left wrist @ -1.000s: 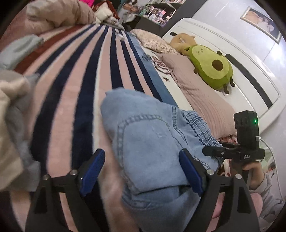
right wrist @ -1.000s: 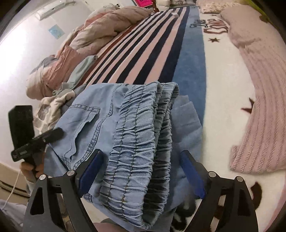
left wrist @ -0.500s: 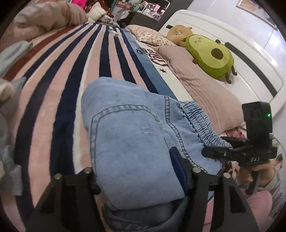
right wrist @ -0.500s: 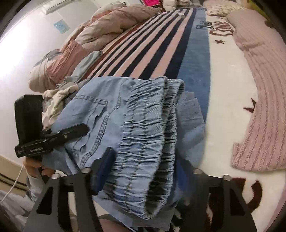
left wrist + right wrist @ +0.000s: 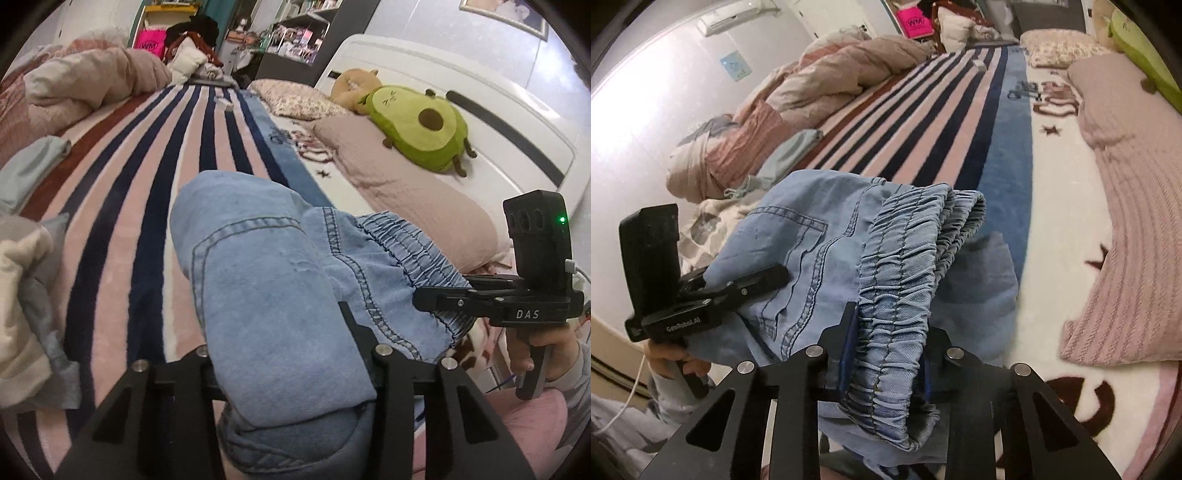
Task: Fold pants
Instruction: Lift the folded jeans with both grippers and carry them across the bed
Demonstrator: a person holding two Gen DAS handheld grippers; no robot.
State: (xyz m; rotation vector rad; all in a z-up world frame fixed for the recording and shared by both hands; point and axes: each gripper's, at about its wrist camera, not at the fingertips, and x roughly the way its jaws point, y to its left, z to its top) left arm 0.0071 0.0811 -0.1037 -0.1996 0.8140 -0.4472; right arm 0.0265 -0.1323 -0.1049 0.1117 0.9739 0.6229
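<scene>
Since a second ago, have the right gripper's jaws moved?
Yes. The right gripper has closed: its jaws, earlier spread well clear on either side of the pants, now pinch the gathered waistband in the right wrist view.

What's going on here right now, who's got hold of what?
A person is folding light blue denim pants on a bed with a striped blanket, one handheld gripper per hand. The left gripper is shut on the folded pocket side, and the right gripper is shut on the gathered elastic waistband. The pants are bunched into a thick bundle held between them at the bed's edge. An avocado plush lies by the headboard.
</scene>
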